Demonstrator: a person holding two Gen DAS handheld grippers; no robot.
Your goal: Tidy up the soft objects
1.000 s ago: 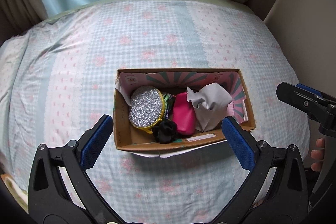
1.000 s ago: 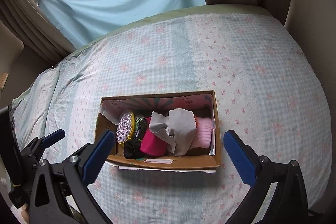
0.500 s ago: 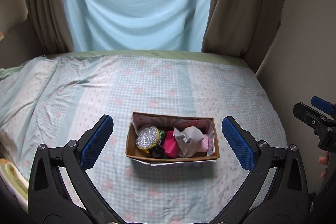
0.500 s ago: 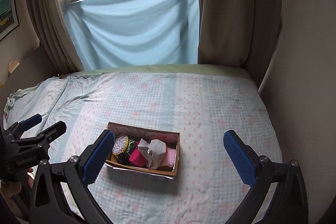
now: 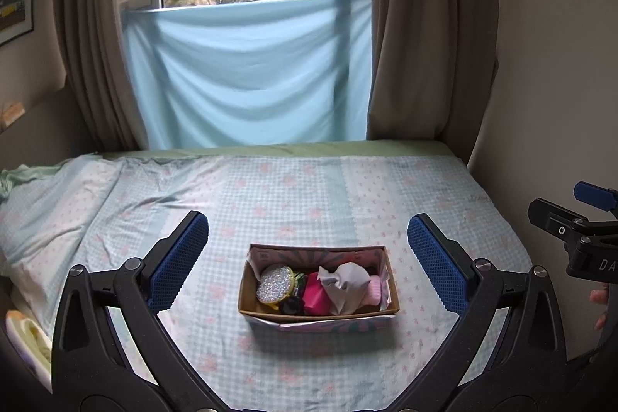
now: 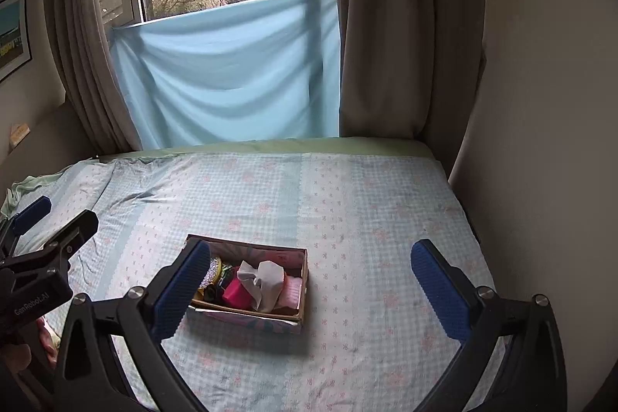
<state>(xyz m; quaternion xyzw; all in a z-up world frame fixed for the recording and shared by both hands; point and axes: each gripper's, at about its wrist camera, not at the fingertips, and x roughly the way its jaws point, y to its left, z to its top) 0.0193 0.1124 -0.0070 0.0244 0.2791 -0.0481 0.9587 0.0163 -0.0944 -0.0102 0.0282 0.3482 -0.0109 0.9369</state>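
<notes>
A cardboard box sits on the bed, holding a grey cloth, a magenta pouch, a silver glitter disc, a black scrunchie and a pale pink item. My left gripper is open, well back from the box and above it. My right gripper is also open with nothing between its fingers, the box behind its left finger. Each gripper shows at the edge of the other's view.
The bed wears a checked pastel cover, rumpled at the left. A light blue sheet hangs over the window between brown curtains. A wall runs along the bed's right side. Fingers of a hand show at far right.
Both grippers have pulled back and tilted up, so the box looks smaller and the window has come into view. Both stay open and the box's contents have not moved.
</notes>
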